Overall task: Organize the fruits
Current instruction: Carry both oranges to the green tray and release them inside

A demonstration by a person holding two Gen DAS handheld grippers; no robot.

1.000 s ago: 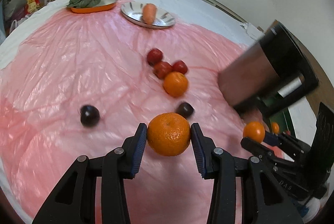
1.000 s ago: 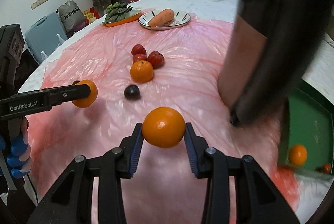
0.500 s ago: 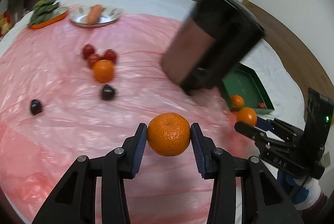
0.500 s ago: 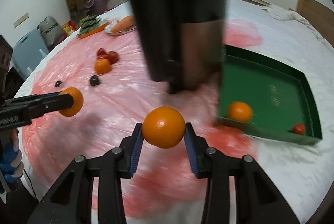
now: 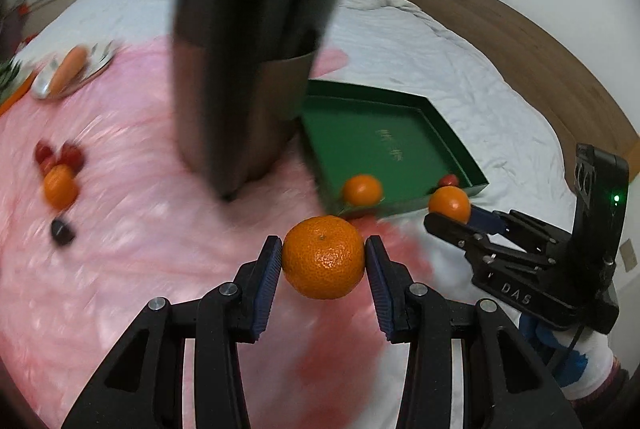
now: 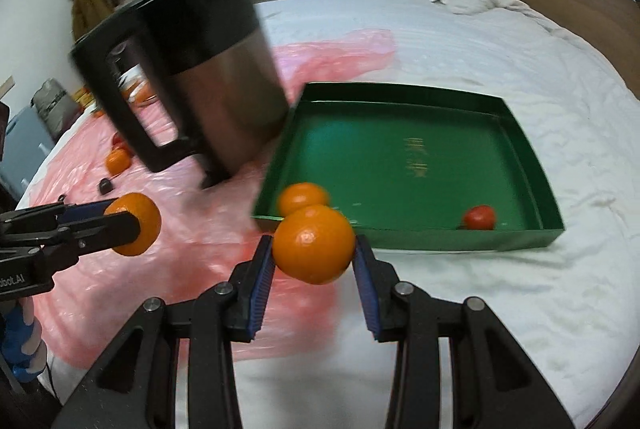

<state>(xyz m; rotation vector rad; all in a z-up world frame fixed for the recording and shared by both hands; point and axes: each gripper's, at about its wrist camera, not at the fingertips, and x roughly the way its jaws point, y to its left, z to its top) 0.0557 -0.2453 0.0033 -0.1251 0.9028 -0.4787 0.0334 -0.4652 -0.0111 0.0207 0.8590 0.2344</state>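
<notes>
Left view motion-blurred; black kettle (image 6: 188, 65) hides most of the loose fruit behind it. Green tray (image 6: 532, 157) on the bed holds one orange (image 6: 302, 198) and one tomato (image 6: 479, 217). Left tongs (image 5: 324, 259) clamp a mandarin (image 5: 323, 257); right tongs (image 6: 314, 253) clamp an orange fruit (image 6: 313, 243) just short of the tray.

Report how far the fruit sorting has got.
Done: one orange and a small red fruit lie in the green tray. In hand: the left gripper and right gripper each clamp an orange near it. Left: an orange, red fruits and a dark fruit on the pink sheet.
</notes>
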